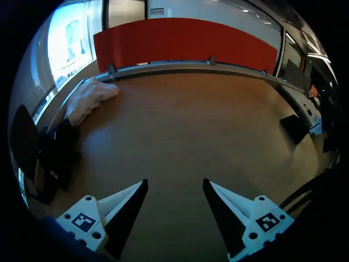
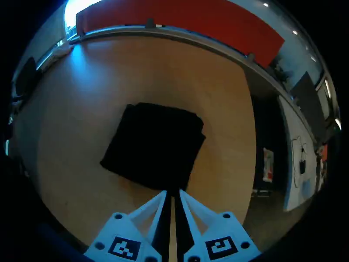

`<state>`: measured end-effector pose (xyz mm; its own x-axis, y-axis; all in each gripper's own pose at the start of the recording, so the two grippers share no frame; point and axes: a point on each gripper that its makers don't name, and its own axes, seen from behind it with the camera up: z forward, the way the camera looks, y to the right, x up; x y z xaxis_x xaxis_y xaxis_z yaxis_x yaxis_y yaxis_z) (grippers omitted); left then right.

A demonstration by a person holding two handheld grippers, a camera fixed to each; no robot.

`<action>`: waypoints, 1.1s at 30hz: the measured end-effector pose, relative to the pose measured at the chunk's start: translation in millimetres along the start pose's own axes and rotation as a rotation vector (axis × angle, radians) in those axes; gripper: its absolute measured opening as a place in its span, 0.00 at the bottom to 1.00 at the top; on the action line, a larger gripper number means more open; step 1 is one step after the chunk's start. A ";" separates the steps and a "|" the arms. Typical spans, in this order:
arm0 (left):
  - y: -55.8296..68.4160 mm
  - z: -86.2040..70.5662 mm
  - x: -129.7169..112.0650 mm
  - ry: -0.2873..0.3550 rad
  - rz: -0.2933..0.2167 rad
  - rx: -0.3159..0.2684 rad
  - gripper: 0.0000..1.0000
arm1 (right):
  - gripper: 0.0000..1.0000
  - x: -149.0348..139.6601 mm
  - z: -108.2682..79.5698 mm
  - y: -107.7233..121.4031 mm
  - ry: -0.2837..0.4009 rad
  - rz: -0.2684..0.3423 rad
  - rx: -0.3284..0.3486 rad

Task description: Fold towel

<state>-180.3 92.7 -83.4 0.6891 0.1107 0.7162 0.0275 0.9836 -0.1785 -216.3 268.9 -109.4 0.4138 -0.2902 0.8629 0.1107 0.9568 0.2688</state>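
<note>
1. My left gripper (image 1: 174, 181) hangs low over the light wooden tabletop (image 1: 183, 122), pointing roughly level across it toward the back edge. Its two fingers are spread wide, with bare wood between them and nothing held.
2. My right gripper (image 2: 173, 192) is tipped down a lot more steeply, so in the right gripper view I'm looking almost straight at the tabletop (image 2: 78, 109). Its fingers are pressed nearly together, with just a thin strip of wood showing in the gap.
3. The black folded towel (image 2: 155, 146) lies flat in the middle of the table as a roughly square, matte, soft-looking pad. One corner of it points toward 6 o'clock. My right fingertips meet right at that near corner. The black pads blend into the fabric, so I honestly can't tell if any cloth is caught between them.
4. The fingers (image 1: 122, 201) on both grippers are white plastic wedges with black inner pads. Each one has a square black-and-white marker (image 1: 83, 221) near its base.
5. In the left gripper view, a crumpled white cloth (image 1: 89, 98) sits bunched up at about 10 o'clock, near the table's far corner and well apart from my fingers.
6. A smooth red partition panel (image 1: 187, 41) runs along the back edge at 12 o'clock. In the right gripper view the panel (image 2: 209, 19) curves from 12 toward 2 o'clock.
</note>
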 end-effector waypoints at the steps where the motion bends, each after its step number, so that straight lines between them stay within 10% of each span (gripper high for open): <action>1: -0.5 -0.2 -0.1 0.000 0.001 0.002 0.93 | 0.05 -2.3 3.0 -0.2 -0.003 0.008 0.001; 14: -4.6 -3.4 -0.6 -0.006 0.010 0.021 0.93 | 0.05 -23.5 37.0 0.3 -0.043 0.102 -0.014; 33: -6.9 -4.6 2.9 0.000 0.010 0.027 0.93 | 0.11 -27.4 32.7 1.5 -0.025 0.141 -0.036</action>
<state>-175.2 85.6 -83.2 0.6889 0.1204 0.7148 0.0010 0.9859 -0.1671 -257.1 277.7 -118.6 0.4051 -0.1524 0.9015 0.0855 0.9880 0.1287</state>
